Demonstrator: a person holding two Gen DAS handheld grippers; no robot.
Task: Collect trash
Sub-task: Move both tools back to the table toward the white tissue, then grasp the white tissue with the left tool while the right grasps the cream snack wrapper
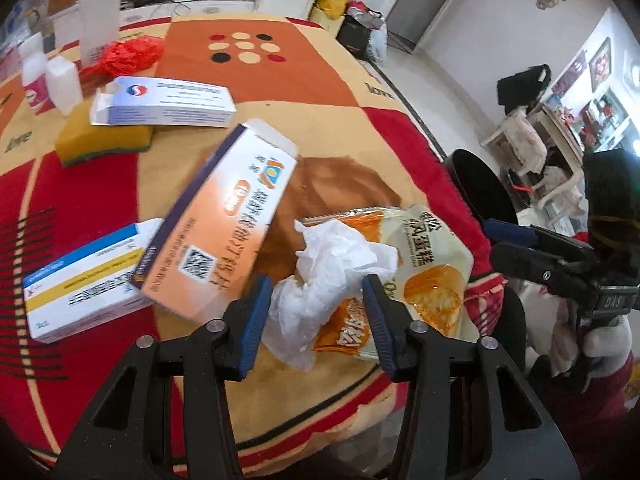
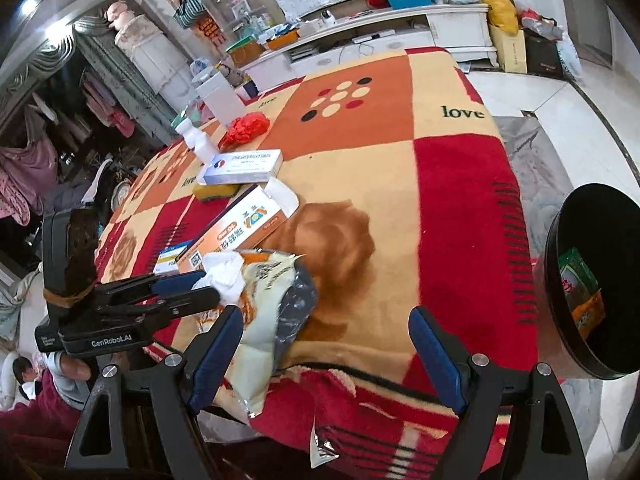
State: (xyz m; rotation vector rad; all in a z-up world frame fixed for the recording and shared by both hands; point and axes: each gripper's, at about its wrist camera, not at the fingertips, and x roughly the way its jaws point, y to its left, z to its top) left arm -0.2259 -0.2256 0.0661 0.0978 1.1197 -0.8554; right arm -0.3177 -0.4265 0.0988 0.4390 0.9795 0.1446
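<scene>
A crumpled white tissue (image 1: 332, 276) lies on a yellow-orange snack wrapper (image 1: 424, 268) near the table's front edge. My left gripper (image 1: 316, 300) is open, its blue pads on either side of the tissue. In the right wrist view the left gripper (image 2: 188, 286) reaches the tissue (image 2: 224, 274) and wrapper (image 2: 264, 312). My right gripper (image 2: 326, 344) is open and empty above the table's front edge. A black trash bin (image 2: 560, 292) stands to the right of the table with a green-orange packet (image 2: 582, 292) inside. The bin also shows in the left wrist view (image 1: 480, 188).
An orange-white carton (image 1: 224, 224), a blue-yellow box (image 1: 84, 284), a white-blue box (image 1: 168, 102) on a yellow sponge (image 1: 100, 140), a red plastic bag (image 1: 132, 52) and white bottles (image 1: 60, 80) lie on the red-orange blanket (image 1: 312, 76). White floor lies to the right.
</scene>
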